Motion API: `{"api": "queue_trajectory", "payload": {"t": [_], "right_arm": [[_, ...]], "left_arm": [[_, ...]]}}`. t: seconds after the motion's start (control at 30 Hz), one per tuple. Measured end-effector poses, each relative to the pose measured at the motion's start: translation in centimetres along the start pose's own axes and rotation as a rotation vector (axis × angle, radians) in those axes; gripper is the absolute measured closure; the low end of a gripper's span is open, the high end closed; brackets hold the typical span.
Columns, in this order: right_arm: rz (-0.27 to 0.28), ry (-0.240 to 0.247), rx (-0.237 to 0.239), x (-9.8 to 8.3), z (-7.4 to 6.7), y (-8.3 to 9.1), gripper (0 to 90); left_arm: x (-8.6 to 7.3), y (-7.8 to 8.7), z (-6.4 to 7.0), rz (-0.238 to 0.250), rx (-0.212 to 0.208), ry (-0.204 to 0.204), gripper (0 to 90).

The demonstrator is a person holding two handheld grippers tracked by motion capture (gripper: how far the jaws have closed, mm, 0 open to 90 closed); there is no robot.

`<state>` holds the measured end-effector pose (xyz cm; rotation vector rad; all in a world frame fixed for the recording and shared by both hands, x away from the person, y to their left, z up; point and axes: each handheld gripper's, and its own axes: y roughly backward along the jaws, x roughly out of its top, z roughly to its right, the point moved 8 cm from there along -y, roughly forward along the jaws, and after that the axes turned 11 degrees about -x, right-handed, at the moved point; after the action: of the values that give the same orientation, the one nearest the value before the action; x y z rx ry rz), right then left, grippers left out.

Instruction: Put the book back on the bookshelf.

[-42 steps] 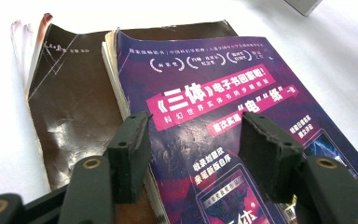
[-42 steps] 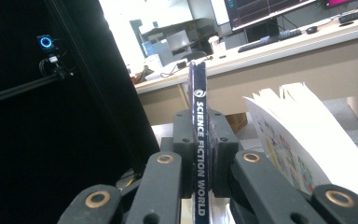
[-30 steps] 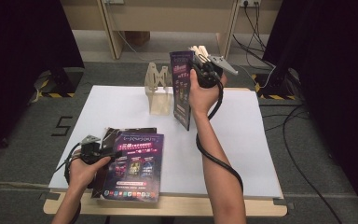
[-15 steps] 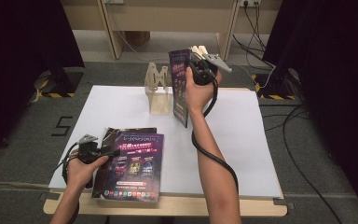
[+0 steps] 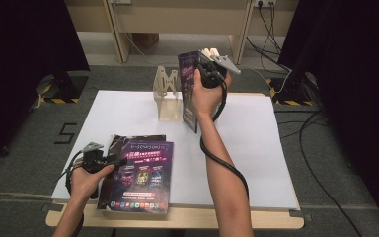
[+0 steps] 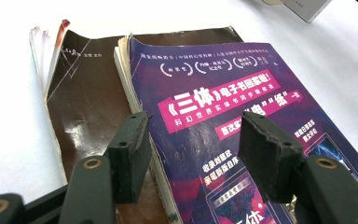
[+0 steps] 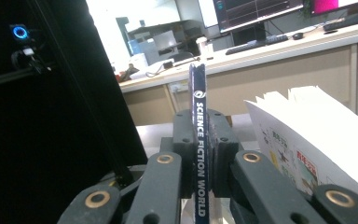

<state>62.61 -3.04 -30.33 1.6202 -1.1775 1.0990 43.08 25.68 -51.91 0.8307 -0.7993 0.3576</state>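
My right gripper (image 5: 199, 69) is raised over the far middle of the table, shut on the spine of a dark magazine (image 5: 188, 94) held upright. In the right gripper view the spine (image 7: 199, 116) reads "SCIENCE FICTION WORLD" and is pinched between the pads of the right gripper (image 7: 199, 154). A pale wooden rack (image 5: 167, 96) stands just left of the magazine. At the front left my left gripper (image 5: 122, 160) rests open at the edge of a purple magazine (image 5: 140, 173). In the left gripper view its pads (image 6: 130, 154) hover apart over the purple cover (image 6: 223, 102), which lies on a brown book (image 6: 84, 102).
The white tabletop (image 5: 256, 148) is bare on its right half. White printed pages (image 7: 307, 140) fan out beside the held spine. Black curtains and cables surround the table, and a wooden frame stands behind it.
The right hand and its upright magazine have drifted slightly left, closer to the rack. The left hand has stayed put.
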Motion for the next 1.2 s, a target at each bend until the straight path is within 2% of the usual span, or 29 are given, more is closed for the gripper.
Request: {"api": "queue_trajectory", "payload": {"t": [0.27,0.47,0.63,0.9,1.0,1.2], "right_arm": [[-0.005,0.025,-0.018,-0.8,0.0,-0.5,84.4],[-0.005,0.050,-0.018,-0.9,0.4,0.6,83.9],[-0.010,0.068,-0.010,-1.3,0.9,2.7,82.6],[-0.027,0.137,0.025,-2.8,1.5,6.8,81.7],[-0.044,0.179,0.039,-3.1,1.9,8.1,81.9],[-0.095,0.194,0.062,-3.9,2.5,10.2,82.0]], "left_arm": [[0.0,0.1,-0.1,-0.002,0.002,0.002,42.9],[-0.2,0.0,-0.1,-0.009,0.003,0.004,43.0],[-0.2,-0.1,-0.1,-0.010,0.005,0.005,43.0],[-0.1,0.0,0.3,-0.007,0.003,0.000,43.0],[0.0,0.1,0.4,-0.004,0.001,-0.001,43.0],[0.0,0.2,0.4,0.000,0.003,0.004,43.0]]}}
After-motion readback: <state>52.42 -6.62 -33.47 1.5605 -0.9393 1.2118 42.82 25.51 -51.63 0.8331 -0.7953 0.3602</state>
